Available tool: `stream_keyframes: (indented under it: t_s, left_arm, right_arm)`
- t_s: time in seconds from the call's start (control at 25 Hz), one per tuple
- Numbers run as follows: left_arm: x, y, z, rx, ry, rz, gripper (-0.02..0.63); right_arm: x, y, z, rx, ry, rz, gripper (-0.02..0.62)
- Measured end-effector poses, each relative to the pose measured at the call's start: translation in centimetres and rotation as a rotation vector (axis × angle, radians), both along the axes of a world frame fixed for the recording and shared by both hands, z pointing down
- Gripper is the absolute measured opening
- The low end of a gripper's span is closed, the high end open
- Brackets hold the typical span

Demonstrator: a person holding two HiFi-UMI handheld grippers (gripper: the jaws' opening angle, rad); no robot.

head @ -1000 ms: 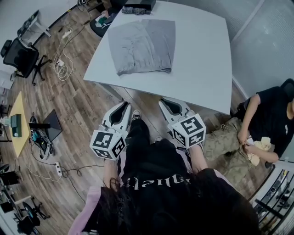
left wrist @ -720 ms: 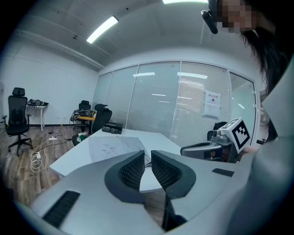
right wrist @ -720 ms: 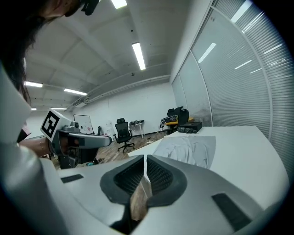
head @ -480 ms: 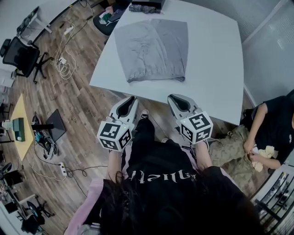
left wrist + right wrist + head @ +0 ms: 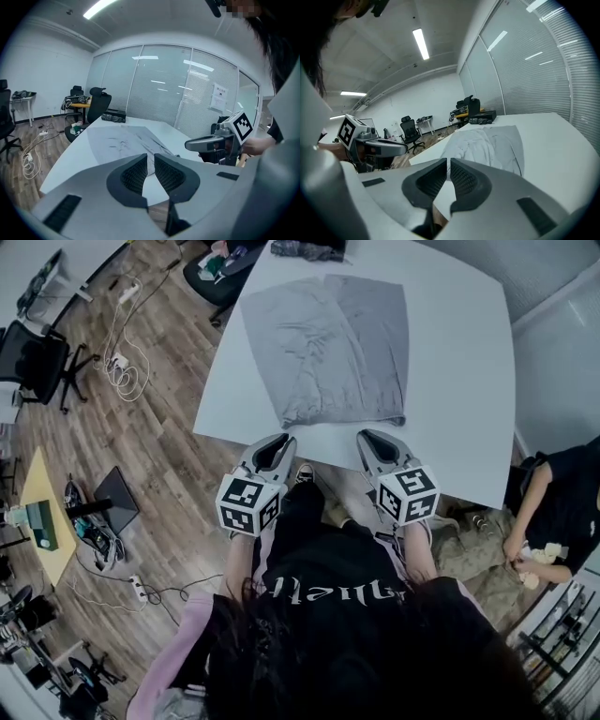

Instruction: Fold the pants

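Note:
Grey pants (image 5: 328,348) lie flat on the white table (image 5: 459,381), hem end towards me. They also show in the left gripper view (image 5: 126,140) and the right gripper view (image 5: 487,143). My left gripper (image 5: 278,442) hovers at the table's near edge, just short of the pants' left corner, jaws shut and empty. My right gripper (image 5: 369,438) hangs level with it near the right corner, also shut with nothing held. Each gripper view shows its own closed jaws, the left gripper (image 5: 150,158) and the right gripper (image 5: 448,162), aimed at the pants.
A dark bundle of cloth (image 5: 307,249) lies at the table's far end. A person in black (image 5: 562,512) sits at the right, close to the table corner. Office chairs (image 5: 33,362), cables (image 5: 117,367) and a yellow side table (image 5: 42,512) stand on the wooden floor at the left.
Both grippers have moved forward and slightly down, from over the floor to the table's near edge. The table and pants sit nearer in view. Jaws stayed shut.

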State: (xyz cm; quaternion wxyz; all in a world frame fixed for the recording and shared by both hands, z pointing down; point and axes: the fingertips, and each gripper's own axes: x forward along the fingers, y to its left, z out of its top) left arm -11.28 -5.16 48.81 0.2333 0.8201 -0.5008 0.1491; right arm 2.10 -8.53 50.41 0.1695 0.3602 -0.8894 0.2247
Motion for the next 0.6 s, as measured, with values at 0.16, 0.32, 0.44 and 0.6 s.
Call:
stream_keyframes:
  t_s: [0.16, 0.32, 0.44, 0.6]
  left_arm:
    - [-2.2, -1.6, 2.9, -0.07, -0.01, 0.034, 0.049]
    - [-4.6, -2.4, 5.7, -0.145, -0.004, 0.066, 0.049]
    - [-5.7, -3.3, 7.3, -0.182, -0.004, 0.1, 0.051]
    - [-6.0, -4.3, 9.3, -0.225, -0.008, 0.157, 0.071]
  right_arm:
    - [-0.7, -2.1, 1.5, -0.055, -0.002, 0.065, 0.034]
    - [-1.0, -3.9, 3.0, -0.095, -0.007, 0.143, 0.034]
    - [-0.5, -5.0, 4.3, -0.11, 0.03, 0.19, 0.034]
    - [1.7, -5.8, 5.8, -0.135, 0.075, 0.275, 0.035]
